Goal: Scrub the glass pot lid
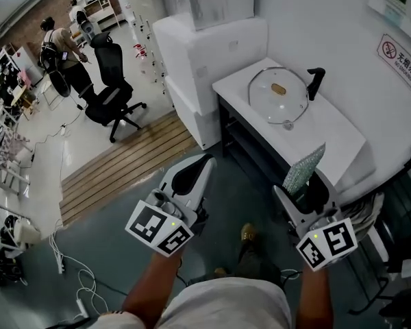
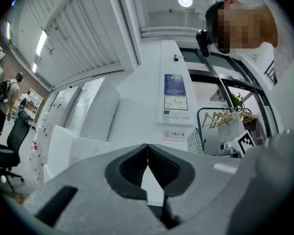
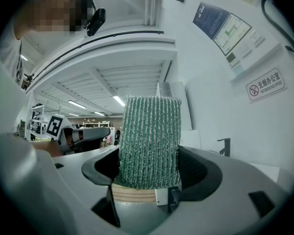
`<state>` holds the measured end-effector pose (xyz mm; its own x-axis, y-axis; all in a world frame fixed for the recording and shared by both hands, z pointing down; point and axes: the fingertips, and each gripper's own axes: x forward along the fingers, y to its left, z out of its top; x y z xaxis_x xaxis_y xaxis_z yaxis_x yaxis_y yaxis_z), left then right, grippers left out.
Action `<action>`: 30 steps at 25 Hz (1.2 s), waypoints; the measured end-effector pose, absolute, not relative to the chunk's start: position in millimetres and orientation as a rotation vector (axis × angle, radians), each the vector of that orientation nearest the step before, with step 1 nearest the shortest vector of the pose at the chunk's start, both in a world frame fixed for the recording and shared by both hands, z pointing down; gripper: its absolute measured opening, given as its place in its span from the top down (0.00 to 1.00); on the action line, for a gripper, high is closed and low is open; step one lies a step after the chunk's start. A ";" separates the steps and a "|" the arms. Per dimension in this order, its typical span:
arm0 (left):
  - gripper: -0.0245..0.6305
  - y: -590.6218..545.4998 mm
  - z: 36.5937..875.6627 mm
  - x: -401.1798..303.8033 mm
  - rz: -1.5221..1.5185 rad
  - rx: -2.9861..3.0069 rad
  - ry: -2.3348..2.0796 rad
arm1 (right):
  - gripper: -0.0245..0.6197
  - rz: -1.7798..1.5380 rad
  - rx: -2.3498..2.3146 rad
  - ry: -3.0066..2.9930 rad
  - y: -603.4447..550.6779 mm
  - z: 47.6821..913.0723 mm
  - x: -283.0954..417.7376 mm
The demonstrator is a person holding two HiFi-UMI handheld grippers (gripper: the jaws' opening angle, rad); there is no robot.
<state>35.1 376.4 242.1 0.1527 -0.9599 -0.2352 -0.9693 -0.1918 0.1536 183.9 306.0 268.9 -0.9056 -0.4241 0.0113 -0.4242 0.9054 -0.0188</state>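
A round glass pot lid [image 1: 279,96] lies upper right on a white counter [image 1: 332,142]. The right gripper [image 3: 149,173] clamps a green ribbed mesh sponge [image 3: 149,141]; the left gripper [image 2: 147,153] is closed and empty.

White wall [image 1: 329,19] runs along the right, a no-smoking sign [image 1: 401,55] fixed to it. Below stands a white counter [image 1: 342,142] with dark shelves underneath. The floor [image 1: 109,242] is grey, a wooden slatted platform [image 1: 123,166] lies across it, and a black office chair [image 1: 113,91] stands just beyond. Cables [image 1: 68,266] trail at the left. A round ceiling lamp [image 2: 185,0] glows overhead.
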 end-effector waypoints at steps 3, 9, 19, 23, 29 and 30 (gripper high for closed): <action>0.94 346.6 242.9 26.8 0.420 -2.354 1.977 | 0.42 0.021 0.680 -3.062 274.5 270.4 174.9; 0.94 280.9 241.9 10.9 0.386 -2.351 1.997 | 0.42 0.006 0.674 -3.044 210.4 271.3 161.3; 0.94 169.2 242.3 1.8 0.326 -2.338 2.043 | 0.42 0.026 0.634 -3.039 101.0 274.5 149.7; 0.94 140.7 241.8 -1.7 0.311 -2.330 2.053 | 0.42 0.034 0.622 -3.031 73.5 274.7 144.9; 0.94 109.2 248.4 -7.5 0.297 -2.347 2.060 | 0.42 0.016 0.616 -2.994 50.2 279.7 131.5; 0.94 104.7 249.6 -8.6 0.292 -2.352 2.058 | 0.42 0.016 0.619 -2.988 46.5 280.7 128.9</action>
